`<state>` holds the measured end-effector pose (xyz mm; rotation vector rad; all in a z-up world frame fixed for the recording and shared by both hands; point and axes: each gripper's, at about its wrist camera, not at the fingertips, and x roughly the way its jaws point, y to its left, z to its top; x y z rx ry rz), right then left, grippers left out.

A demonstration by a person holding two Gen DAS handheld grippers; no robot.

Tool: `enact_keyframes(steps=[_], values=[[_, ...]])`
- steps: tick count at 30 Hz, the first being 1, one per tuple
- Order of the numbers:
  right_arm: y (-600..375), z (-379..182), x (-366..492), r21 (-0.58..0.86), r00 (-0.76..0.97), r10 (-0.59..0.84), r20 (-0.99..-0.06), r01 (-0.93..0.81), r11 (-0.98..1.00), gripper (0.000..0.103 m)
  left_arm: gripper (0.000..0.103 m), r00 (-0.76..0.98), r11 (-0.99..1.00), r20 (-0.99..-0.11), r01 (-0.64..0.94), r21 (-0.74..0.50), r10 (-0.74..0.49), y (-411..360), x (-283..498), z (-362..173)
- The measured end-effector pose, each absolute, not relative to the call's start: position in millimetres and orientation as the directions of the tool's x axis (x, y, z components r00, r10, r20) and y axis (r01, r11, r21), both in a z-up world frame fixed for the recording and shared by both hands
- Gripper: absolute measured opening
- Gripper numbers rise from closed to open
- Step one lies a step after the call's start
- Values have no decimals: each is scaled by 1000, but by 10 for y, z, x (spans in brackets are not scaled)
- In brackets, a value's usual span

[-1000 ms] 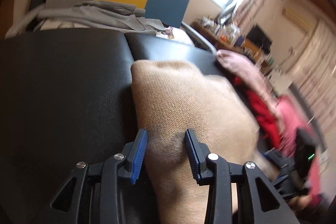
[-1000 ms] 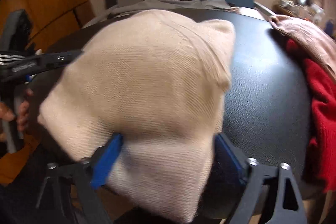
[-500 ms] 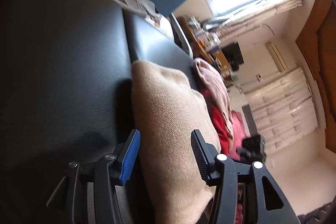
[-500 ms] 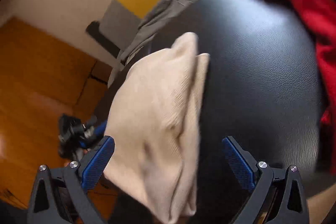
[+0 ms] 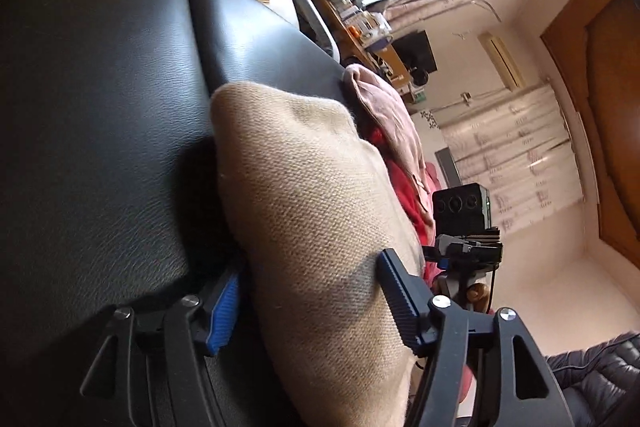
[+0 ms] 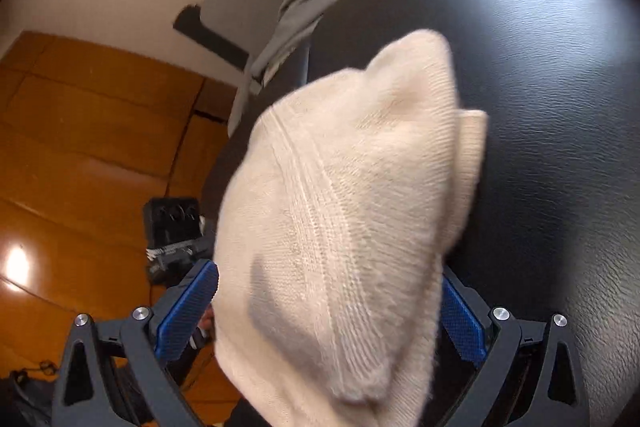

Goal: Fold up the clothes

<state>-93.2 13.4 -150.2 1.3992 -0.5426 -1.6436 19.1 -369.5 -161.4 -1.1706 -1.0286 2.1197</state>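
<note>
Lying folded on black cushion (image 5: 100, 107), cream knit sweater (image 6: 352, 211), both tongs spread wide around it

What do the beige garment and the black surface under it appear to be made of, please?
The beige garment looks like a soft knit, perhaps wool or a wool blend: ribbed stitch rows and a fuzzy edge show. The black surface looks like leather or faux leather, semi-glossy: fine creased grain, a seam and soft highlights show. The pictures cannot settle real or synthetic for either.
</note>
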Motion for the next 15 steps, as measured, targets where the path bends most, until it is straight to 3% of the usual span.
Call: enact_keyframes(steps=[6,7,8,9,11,12,15], values=[[64,-1508,-898,775,46,-831,-554,394,-494,102,69,-499,-629,-525,-55,-775,690,-3551,140,-1550],[59,-1517,-909,772,44,-822,-567,375,-513,92,69,-505,-636,-529,-52,-770,682,-3524,148,-1541],[58,-1536,-918,772,47,-814,-579,354,-528,57,69,-511,-643,-534,-50,-764,674,-3498,156,-1532],[72,-1593,-918,781,64,-813,-579,327,-532,44,69,-517,-650,-538,-47,-758,666,-3472,165,-1523],[81,-1690,-904,809,67,-833,-550,291,-511,43,67,-529,-664,-547,-42,-747,649,-3420,181,-1505],[65,-1675,-875,799,61,-828,-557,313,-514,43,58,-535,-670,-551,-40,-741,641,-3394,190,-1496],[13,-1656,-867,785,45,-820,-570,324,-528,43,47,-552,-690,-563,-31,-723,615,-3315,214,-1469]])
